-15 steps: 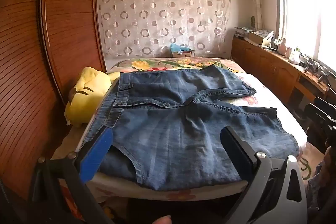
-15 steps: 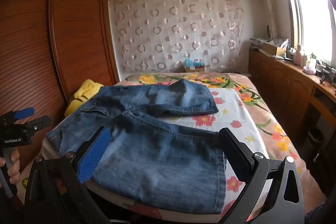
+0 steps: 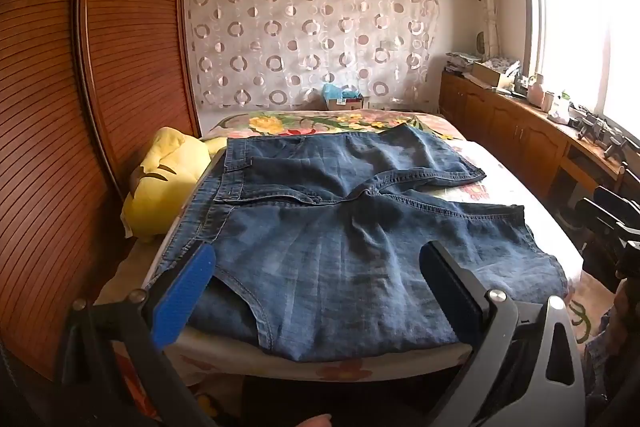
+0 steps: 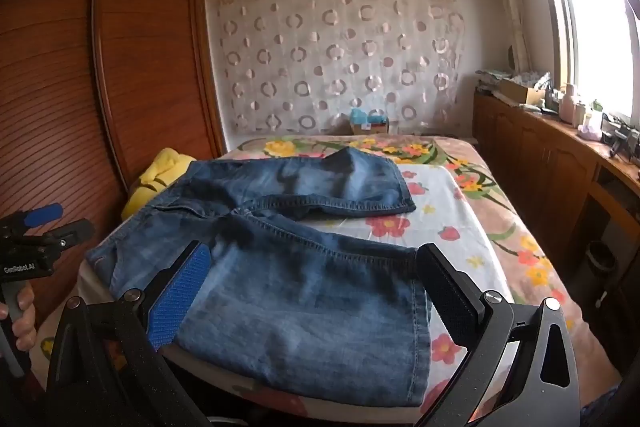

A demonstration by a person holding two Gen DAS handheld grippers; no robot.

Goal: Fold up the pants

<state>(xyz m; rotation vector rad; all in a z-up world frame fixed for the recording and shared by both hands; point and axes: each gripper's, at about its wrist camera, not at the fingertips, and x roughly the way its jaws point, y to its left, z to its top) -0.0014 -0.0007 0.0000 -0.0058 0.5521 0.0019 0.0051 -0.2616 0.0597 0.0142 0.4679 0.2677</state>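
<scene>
1. Almost nothing has changed in the last half second. Both of my hand-held grippers hover at the near edge of the bed (image 3: 532, 187) just as they did, and the jeans (image 3: 340, 239) lie where they lay, in the same shape.
2. The only shift I can make out is small: in the right wrist view my left hand-held gripper (image 4: 44, 223) sits at about the same spot at the left edge, perhaps a touch higher. I would not call that a real move.
3. My left hand-held gripper (image 3: 316, 291) is wide open and holds nothing. Its blue pad and black pad stand on either side of the near leg, above the cloth, not pinching it.
4. My right hand-held gripper (image 4: 312, 287) is likewise spread wide and empty, framing the hem end of the near leg.
5. The jeans are spread flat on the flowered bed, waistband to the left near the yellow plush toy (image 3: 160, 187), the two legs running to the right and splayed apart, with bare sheet showing between them.
6. My reading for the task: no fold is made yet. This is a pause before the first grasp.
7. I judge the next step is to take the near leg, waistband with the left and hem with the right, and lay it over the far leg.
</scene>
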